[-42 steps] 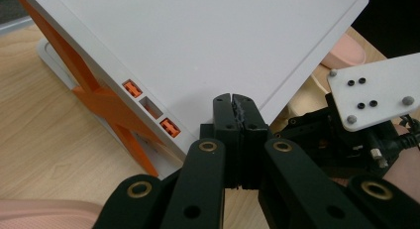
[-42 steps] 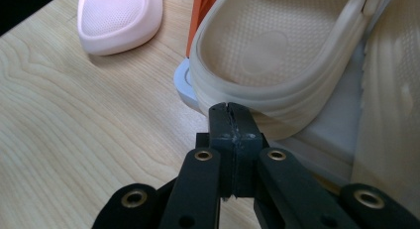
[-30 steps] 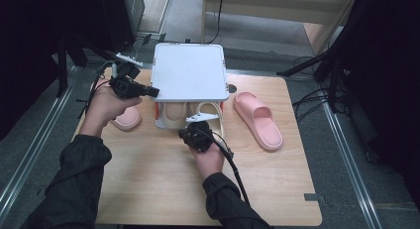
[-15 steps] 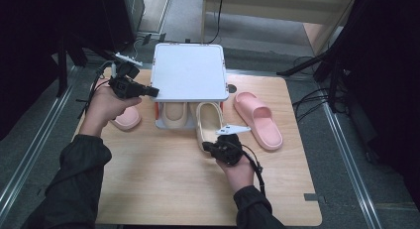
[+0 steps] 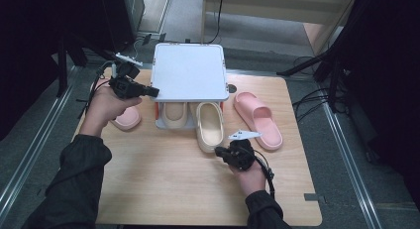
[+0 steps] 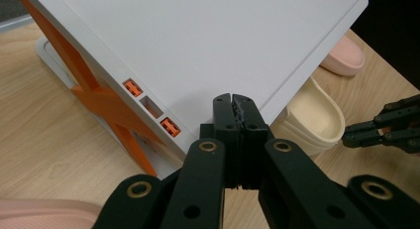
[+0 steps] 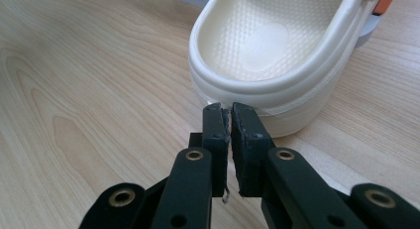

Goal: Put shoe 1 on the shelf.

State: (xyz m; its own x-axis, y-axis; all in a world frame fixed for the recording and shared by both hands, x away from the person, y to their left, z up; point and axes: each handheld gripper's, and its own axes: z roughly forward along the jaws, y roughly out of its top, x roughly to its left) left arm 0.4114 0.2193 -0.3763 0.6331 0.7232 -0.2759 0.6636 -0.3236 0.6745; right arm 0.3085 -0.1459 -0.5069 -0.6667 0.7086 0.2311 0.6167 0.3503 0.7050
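1. While the right gripper (image 5: 221, 151) sits at the heel of the cream clog (image 5: 210, 126), that shoe lies straight ahead of its tips, toe tucked under the white rack (image 5: 188, 70), long axis running away from the person.
2. Its jaws have just been opening to a thin slit; nothing is between them, and the clog's heel rim (image 7: 257, 97) is just beyond the tips.
3. The left gripper (image 5: 152, 92) rests its tips on the rack's left top edge, jaws pressed together on nothing.
4. The right hand is far nearer the clog.
5. The right gripper view shows the slit; the high view shows a second cream clog (image 5: 175, 115) under the rack and pink slides (image 5: 257, 120) at either side.
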